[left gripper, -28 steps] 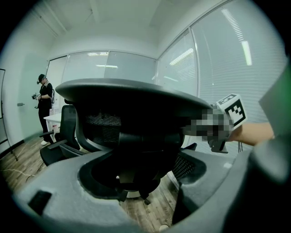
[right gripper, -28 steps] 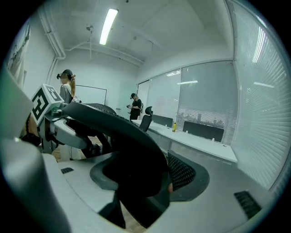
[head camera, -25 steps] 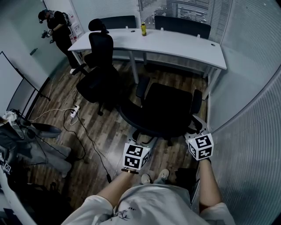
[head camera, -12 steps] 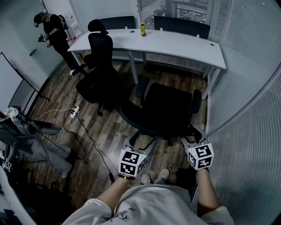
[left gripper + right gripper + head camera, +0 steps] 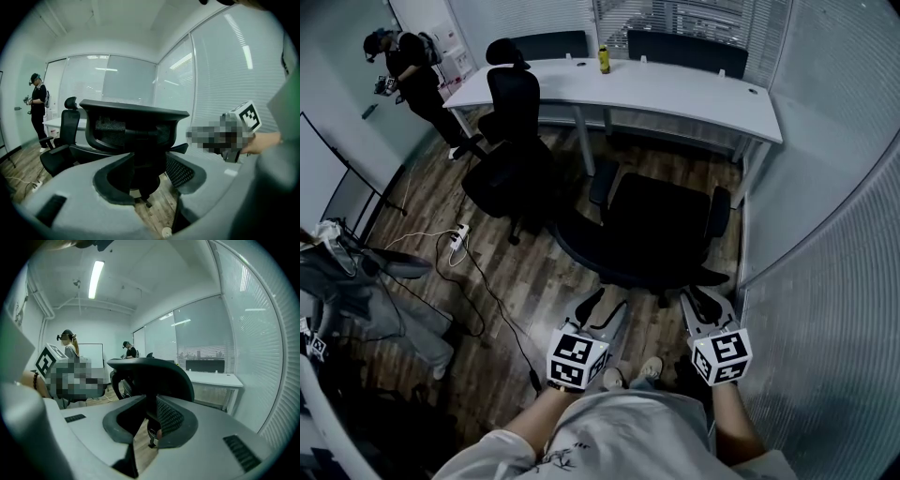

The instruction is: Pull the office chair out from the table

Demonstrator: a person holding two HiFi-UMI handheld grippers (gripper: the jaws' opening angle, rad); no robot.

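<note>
Both grippers are up behind the office chair (image 5: pixel 661 230). The left gripper (image 5: pixel 150 157) has its fingers (image 5: pixel 112 176) spread and they are closing. Nothing is between them. The chair's mesh backrest stands straight ahead, just past the fingertips, with its central spine lined up on the gap. No pad is touching it.

The jaws of the right gripper (image 5: pixel 151 401) are closing too and have narrowed to a thin slit. Only floorboards show through that slit, and these fingers (image 5: pixel 183 420) are pinching nothing. The backrest's right side rises just beyond their tips, a little to their left.

From the head view, the chair sits in front of both pairs of fingertips, near them but apart. Its seat is turned away from them, toward the white table (image 5: pixel 675 94). A strip of wood floor shows between chair and table.
</note>
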